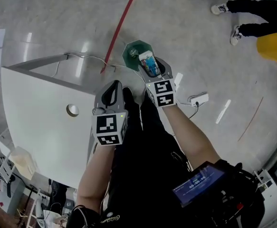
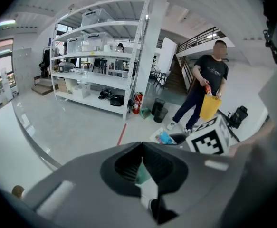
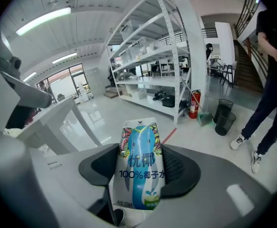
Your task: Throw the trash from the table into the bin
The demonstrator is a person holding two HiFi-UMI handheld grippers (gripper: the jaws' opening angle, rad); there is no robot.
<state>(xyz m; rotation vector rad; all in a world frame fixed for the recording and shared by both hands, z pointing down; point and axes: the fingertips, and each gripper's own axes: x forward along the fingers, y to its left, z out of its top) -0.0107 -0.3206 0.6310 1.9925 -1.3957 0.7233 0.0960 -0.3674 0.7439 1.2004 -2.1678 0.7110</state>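
Note:
My right gripper [image 1: 150, 62] is shut on a blue and white drink carton [image 1: 150, 66], gripped across its sides in the right gripper view [image 3: 140, 163]. It hangs just above the near rim of a dark green bin [image 1: 134, 50] that stands on the floor past the white table [image 1: 38, 103]. My left gripper [image 1: 112, 92] is over the table's right edge, a little nearer to me, shut with nothing in it. In the left gripper view its jaws meet at the tips [image 2: 141, 145], and the carton [image 2: 166, 137] shows beyond them.
A red line [image 1: 124, 18] runs across the floor to the bin. A white power adapter [image 1: 198, 99] and cable lie right of my arms. A person with a yellow bag [image 2: 208, 106] stands nearby, feet at upper right [image 1: 234, 33]. White shelving [image 2: 105, 56] and black waste baskets [image 2: 158, 110] stand farther off.

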